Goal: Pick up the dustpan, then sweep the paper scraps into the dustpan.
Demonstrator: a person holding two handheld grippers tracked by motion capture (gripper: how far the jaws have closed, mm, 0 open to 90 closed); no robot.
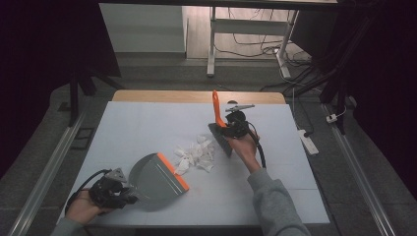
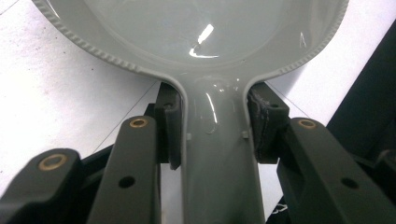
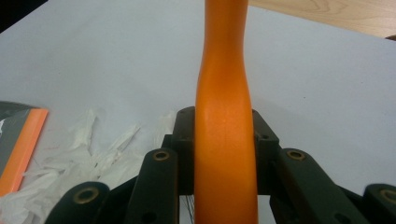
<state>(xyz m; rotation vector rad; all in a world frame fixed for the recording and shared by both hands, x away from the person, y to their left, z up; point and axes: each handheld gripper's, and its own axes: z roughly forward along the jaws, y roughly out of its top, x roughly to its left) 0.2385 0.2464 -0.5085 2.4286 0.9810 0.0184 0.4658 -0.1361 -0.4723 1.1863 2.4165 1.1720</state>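
1. Dustpan (image 1: 156, 183) sits nearest, flat on the white table (image 1: 137, 128) at the near left, and the left gripper (image 1: 129, 198) has its jaws pinched hard on the grey handle; the left gripper view shows both pads pressed against its sides.
2. Long axis of the pan runs from that handle at the near left up toward the far right, so the orange lip (image 1: 173, 171) faces the litter.
3. Paper scraps (image 1: 195, 153) lie in a loose white heap just beyond the lip, the nearest bits touching or almost touching it.
4. Brush (image 1: 220, 129) stands on the far right side of the heap, dark bristle head down at the table, orange handle pointing up and away.
5. Right gripper (image 1: 231, 129) is clamped on that orange handle, jaws closed tight around it in the right gripper view.
6. Risk, as I judge it: a fast or steep sweep could flick the light scraps over the lip or off to the sides.
7. Second risk: if the pan's lip lifts off the table, paper will slide underneath; and a hard push from the brush could shove the pan backward.
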